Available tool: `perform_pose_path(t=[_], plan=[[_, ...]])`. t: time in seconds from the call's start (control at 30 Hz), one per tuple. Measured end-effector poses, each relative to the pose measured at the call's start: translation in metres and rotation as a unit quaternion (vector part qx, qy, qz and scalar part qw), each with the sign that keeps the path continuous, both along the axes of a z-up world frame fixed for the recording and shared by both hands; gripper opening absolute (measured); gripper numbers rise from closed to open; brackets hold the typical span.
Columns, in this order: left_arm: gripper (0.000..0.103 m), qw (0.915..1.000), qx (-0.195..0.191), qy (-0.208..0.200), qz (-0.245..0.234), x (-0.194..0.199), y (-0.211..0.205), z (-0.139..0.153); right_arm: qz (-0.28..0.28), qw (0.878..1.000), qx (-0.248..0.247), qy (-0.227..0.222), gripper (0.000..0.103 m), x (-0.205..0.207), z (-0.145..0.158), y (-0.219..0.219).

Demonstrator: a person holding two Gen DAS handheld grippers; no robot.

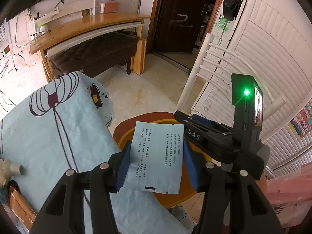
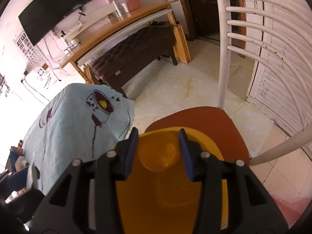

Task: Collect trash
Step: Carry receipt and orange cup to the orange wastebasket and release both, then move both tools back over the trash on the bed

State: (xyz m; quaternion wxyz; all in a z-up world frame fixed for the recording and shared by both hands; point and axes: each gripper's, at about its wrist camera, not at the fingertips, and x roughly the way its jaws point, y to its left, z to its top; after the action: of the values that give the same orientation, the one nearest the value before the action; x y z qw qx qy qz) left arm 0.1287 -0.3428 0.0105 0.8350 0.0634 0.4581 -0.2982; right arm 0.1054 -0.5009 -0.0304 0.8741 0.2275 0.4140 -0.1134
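Note:
A pale blue paper packet (image 1: 158, 152) with black print stands between the blue pads of my left gripper (image 1: 157, 146), which is shut on it. The packet hangs over a yellow container (image 1: 124, 135) that sits on a brown chair seat (image 1: 126, 121). In the left wrist view my right gripper (image 1: 189, 120) reaches in from the right, just past the packet. In its own view the right gripper (image 2: 158, 134) is open and holds nothing, with the yellow container (image 2: 165, 175) right beneath its fingers.
A table under a light blue patterned cloth (image 1: 58, 132) stands to the left, with a grey tube (image 1: 17, 169) on it. The chair's white slatted back (image 2: 223, 58) rises on the right. A pink bag (image 1: 288, 191) lies at right. Beyond are a pale tiled floor and a dark bench (image 1: 97, 52).

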Motion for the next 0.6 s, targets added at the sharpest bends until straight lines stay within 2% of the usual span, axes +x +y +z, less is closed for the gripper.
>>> perform_pose_path(t=[0.03,0.07,0.27,0.3,0.4,0.6], plan=[[0.047,1.0,-0.001,0.003,0.001,0.0,-0.001,-0.001,-0.002,1.0,0.003,-0.001,0.059,0.0,0.0,-0.002],[0.047,1.0,-0.002,0.004,0.001,0.001,-0.002,-0.001,-0.004,1.0,0.004,-0.003,0.061,-0.001,0.0,-0.003],[0.048,0.9991,-0.018,0.037,-0.003,0.007,-0.008,-0.01,-0.052,0.998,0.016,-0.022,0.062,-0.015,0.006,-0.027],[0.05,0.9987,-0.023,0.044,-0.005,0.008,-0.01,-0.012,-0.06,0.998,0.019,-0.027,0.062,-0.019,0.008,-0.032],[0.078,0.9975,-0.038,0.059,-0.006,0.009,-0.013,-0.014,-0.077,0.996,0.024,-0.039,0.062,-0.028,0.014,-0.042],[0.08,0.9981,-0.037,0.05,-0.002,0.0,-0.01,-0.012,-0.079,0.995,0.022,-0.059,0.063,-0.034,0.028,-0.041]])
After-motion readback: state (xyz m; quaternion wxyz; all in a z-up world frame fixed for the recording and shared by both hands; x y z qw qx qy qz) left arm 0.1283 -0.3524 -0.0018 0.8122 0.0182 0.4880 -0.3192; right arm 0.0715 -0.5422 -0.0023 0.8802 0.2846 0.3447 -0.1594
